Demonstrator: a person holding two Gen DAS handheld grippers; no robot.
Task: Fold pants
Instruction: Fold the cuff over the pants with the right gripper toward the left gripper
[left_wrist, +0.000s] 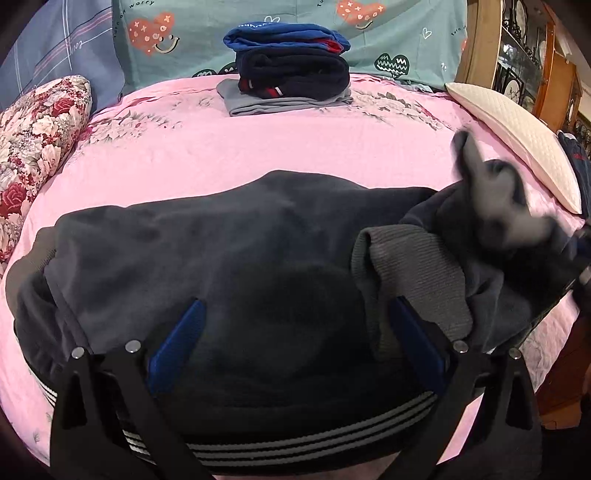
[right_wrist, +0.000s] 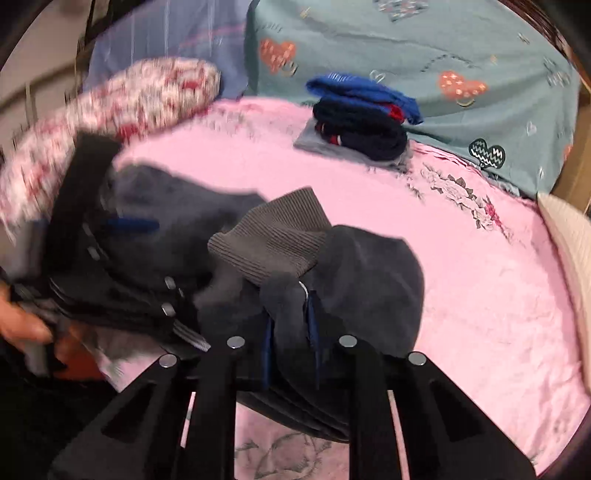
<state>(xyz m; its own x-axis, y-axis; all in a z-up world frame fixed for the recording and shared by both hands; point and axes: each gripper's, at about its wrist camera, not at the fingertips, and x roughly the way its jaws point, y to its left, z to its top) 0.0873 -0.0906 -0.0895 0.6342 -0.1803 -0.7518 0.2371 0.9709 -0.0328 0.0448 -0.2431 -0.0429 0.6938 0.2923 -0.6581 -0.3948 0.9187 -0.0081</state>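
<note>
Dark grey pants (left_wrist: 229, 251) lie across the pink bed, with a striped waistband (left_wrist: 295, 443) at the near edge and a ribbed grey cuff (left_wrist: 410, 266) folded over at the right. My left gripper (left_wrist: 295, 314) is open, its blue pads (left_wrist: 177, 343) spread over the waist area. My right gripper (right_wrist: 290, 325) is shut on a fold of the pants' leg fabric (right_wrist: 369, 280), just below the ribbed cuff (right_wrist: 273, 236). In the left wrist view the right gripper (left_wrist: 495, 199) is a blurred shape over the leg end. The left gripper (right_wrist: 85, 206) appears blurred in the right wrist view.
A stack of folded clothes (left_wrist: 291, 70) sits at the far side of the pink bedsheet (left_wrist: 258, 147). A floral pillow (left_wrist: 37, 147) lies at the left, a white pillow (left_wrist: 517, 136) at the right. A teal quilt (left_wrist: 388, 37) lines the back. A wooden cabinet (left_wrist: 535, 66) stands far right.
</note>
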